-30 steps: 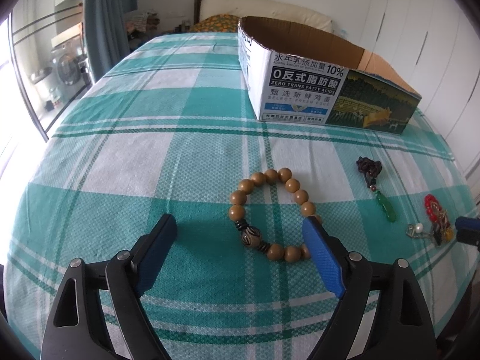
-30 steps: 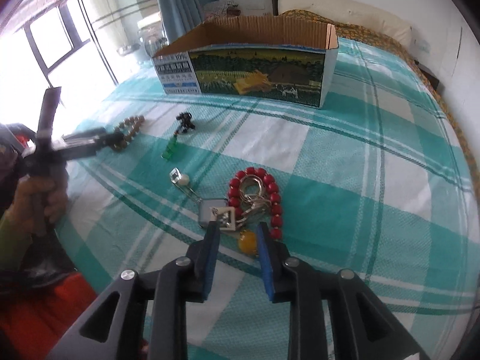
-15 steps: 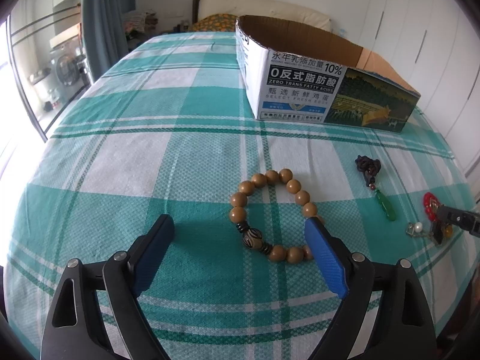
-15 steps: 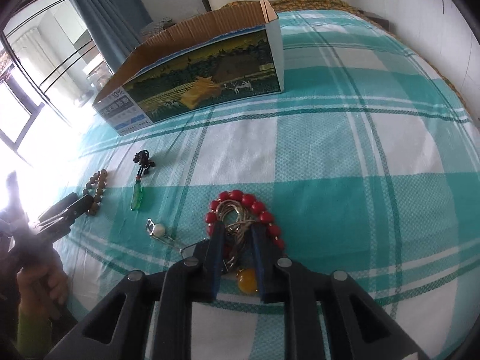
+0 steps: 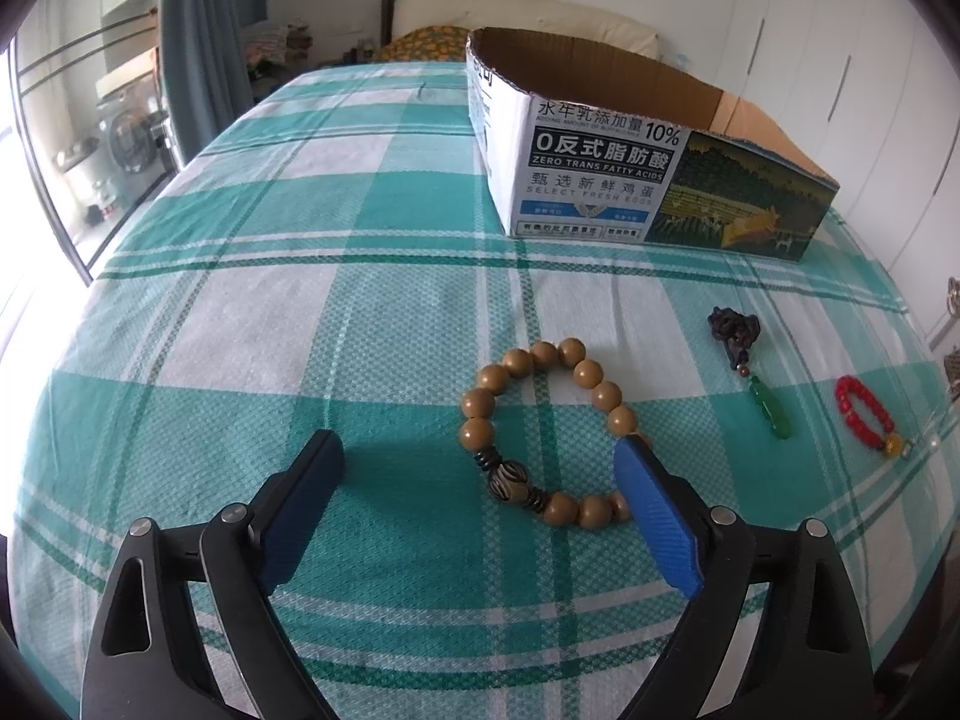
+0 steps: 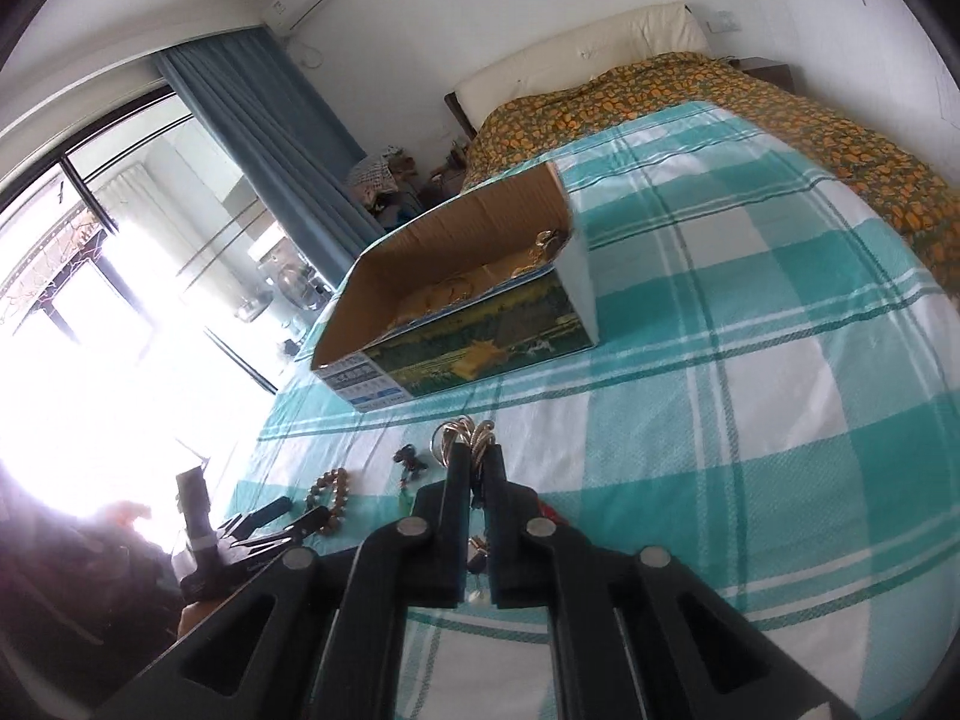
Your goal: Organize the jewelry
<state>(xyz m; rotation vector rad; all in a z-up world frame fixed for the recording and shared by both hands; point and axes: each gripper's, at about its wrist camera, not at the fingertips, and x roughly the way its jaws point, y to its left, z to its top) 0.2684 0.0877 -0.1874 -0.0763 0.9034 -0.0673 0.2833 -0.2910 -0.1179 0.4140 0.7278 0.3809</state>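
My left gripper [image 5: 480, 462] is open and hovers low over a brown wooden bead bracelet [image 5: 549, 432] on the checked bedspread; its right finger hides a few beads. My right gripper [image 6: 477, 456] is shut on a bundle of gold rings and chains [image 6: 463, 435] and holds it lifted above the bed, tilted up toward the cardboard box [image 6: 480, 312]. A pearl piece [image 6: 478, 597] dangles under the fingers. A green jade pendant with a dark knot [image 5: 753, 369] and a red bead bracelet [image 5: 864, 414] lie to the right. The box [image 5: 600, 180] holds some gold pieces [image 6: 540, 249].
The bedspread [image 5: 300, 300] ends close to the right of the red bracelet. A patterned orange quilt [image 6: 780, 114] and headboard lie beyond the box. A window and blue curtain [image 6: 270, 132] stand to the left. The person's hand and the left gripper [image 6: 264, 525] show in the right wrist view.
My right gripper closed on the gold rings and chains and lifted them off the bed, leaving the red bracelet lying there. The left gripper stayed nearly still over the wooden bracelet.
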